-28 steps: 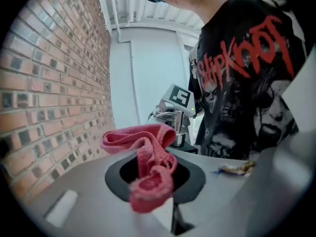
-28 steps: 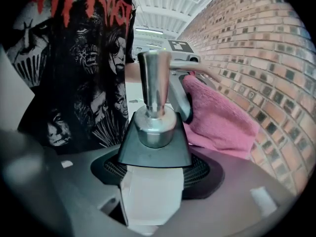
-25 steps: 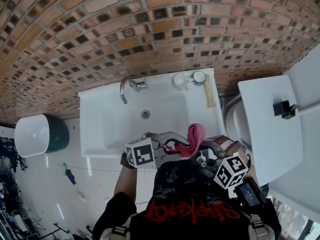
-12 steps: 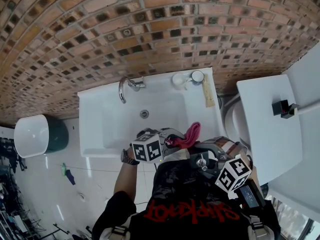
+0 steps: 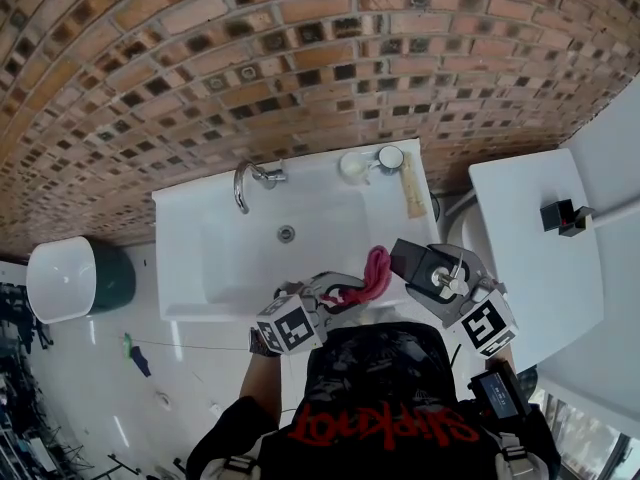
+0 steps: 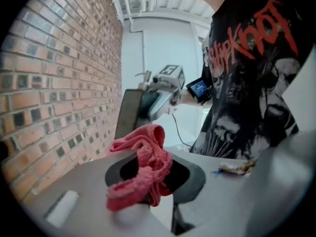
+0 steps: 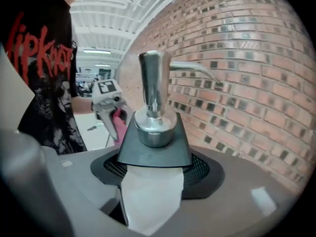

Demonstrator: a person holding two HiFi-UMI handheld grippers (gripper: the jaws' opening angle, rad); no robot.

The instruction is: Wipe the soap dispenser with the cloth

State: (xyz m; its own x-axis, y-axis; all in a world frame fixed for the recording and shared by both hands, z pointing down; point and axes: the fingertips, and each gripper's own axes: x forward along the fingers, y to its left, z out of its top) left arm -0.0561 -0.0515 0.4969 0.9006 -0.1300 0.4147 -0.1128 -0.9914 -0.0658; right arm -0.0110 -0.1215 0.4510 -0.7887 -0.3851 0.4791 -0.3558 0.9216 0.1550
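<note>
My right gripper (image 5: 437,273) is shut on the soap dispenser (image 5: 425,263), a black-topped body with a chrome pump, held over the sink's front right corner. In the right gripper view the chrome pump (image 7: 154,107) stands upright between the jaws of that gripper (image 7: 153,181), above a white lower part (image 7: 150,194). My left gripper (image 5: 345,290) is shut on a bunched pink cloth (image 5: 376,271), just left of the dispenser and apart from it. The left gripper view shows the cloth (image 6: 148,164) hanging from its gripper (image 6: 148,186), with the dispenser (image 6: 129,113) beyond.
A white sink (image 5: 190,258) with a chrome faucet (image 5: 245,180) lies below the grippers against a brick wall. Two cups (image 5: 352,163) and a beige tube (image 5: 413,190) sit on its back right rim. A white toilet tank (image 5: 530,248) is right, a bin (image 5: 60,273) left.
The right gripper has rolled and carried the dispenser up from near the person's body to beside the cloth. The left gripper has sunk a little with the cloth.
</note>
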